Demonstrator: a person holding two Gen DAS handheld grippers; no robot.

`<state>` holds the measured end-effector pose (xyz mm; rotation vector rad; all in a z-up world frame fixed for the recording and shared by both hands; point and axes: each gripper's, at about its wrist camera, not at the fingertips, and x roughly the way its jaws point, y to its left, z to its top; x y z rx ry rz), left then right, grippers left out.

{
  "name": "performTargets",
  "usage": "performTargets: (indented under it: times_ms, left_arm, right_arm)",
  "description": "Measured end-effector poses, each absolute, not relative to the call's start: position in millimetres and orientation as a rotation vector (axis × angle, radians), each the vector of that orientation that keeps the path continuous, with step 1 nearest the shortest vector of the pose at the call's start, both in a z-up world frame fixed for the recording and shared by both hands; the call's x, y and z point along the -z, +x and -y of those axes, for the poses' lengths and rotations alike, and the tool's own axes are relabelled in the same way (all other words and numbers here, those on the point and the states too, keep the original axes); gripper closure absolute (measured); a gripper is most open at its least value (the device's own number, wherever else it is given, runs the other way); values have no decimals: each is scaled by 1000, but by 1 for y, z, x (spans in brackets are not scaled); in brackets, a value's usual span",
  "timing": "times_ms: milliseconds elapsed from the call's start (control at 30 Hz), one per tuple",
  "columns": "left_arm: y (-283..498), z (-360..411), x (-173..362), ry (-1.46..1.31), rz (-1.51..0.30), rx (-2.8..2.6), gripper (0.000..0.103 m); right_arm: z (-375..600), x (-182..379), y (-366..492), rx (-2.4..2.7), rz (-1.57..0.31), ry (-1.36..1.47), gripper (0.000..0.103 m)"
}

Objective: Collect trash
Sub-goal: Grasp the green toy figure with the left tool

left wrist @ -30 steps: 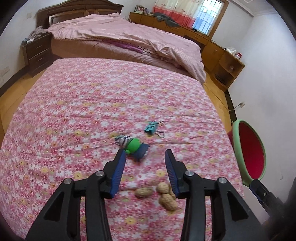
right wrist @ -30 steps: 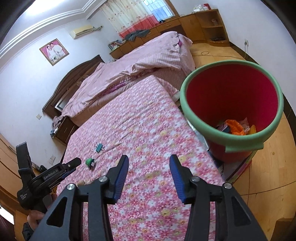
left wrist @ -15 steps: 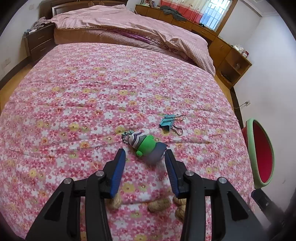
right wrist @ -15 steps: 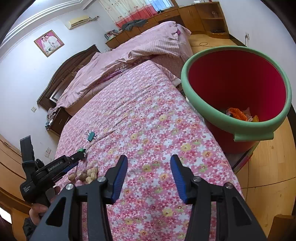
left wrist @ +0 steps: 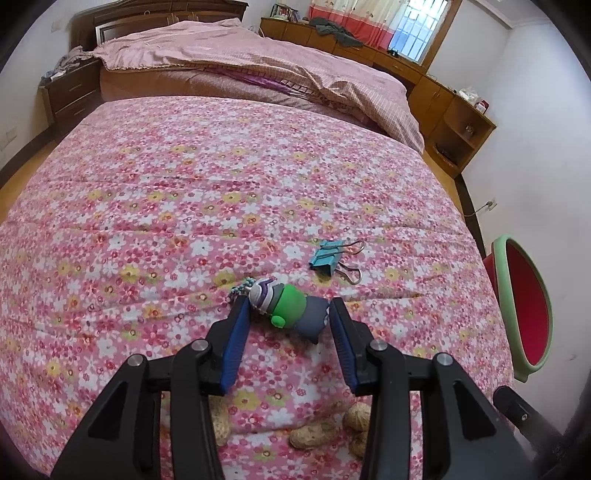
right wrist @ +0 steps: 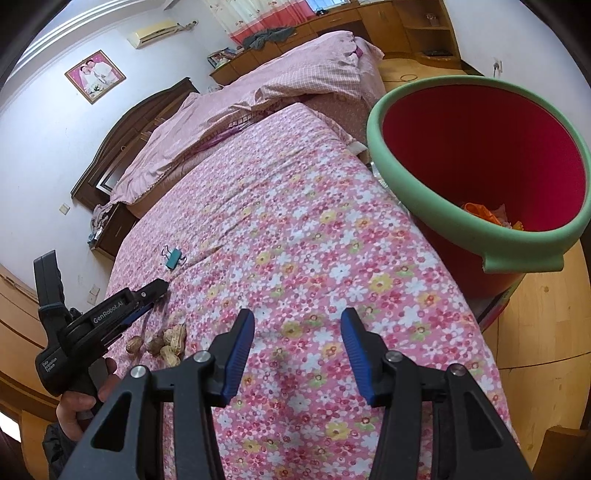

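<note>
Since a second ago the left gripper [left wrist: 286,308] has come forward and down over the peanuts [left wrist: 314,435], its jaws now apart around the green toy figure [left wrist: 286,304], pads not visibly pressing. Beyond it a teal binder clip [left wrist: 327,256] lies on the floral bedcover [left wrist: 184,184]. By the bed's right edge, the right gripper [right wrist: 297,323] hangs open and empty over bare cover, the red bin [right wrist: 388,162] just beside. Farther off, a rumpled pink quilt [left wrist: 258,66].

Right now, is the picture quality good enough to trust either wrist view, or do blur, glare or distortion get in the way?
Left wrist view: sharp, even daylight, green figure toy crisp between the fingertips; edges bow and corners vignette. Right wrist view: equally sharp, red bin stretched by fisheye; no glare, window slightly bright.
</note>
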<state>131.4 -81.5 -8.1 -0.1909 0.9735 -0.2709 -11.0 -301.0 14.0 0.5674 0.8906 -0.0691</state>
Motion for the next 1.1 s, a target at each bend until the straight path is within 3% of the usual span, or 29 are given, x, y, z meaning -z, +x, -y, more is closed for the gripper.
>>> performTargets:
  times_ms: [533, 1100]
  left_arm:
    - [115, 7, -12, -224, -891, 157, 60]
    - [117, -60, 12, -298, -893, 28, 60]
  right_arm:
    - [264, -28, 26, 14, -912, 466, 50]
    - [166, -13, 116, -95, -972, 271, 50]
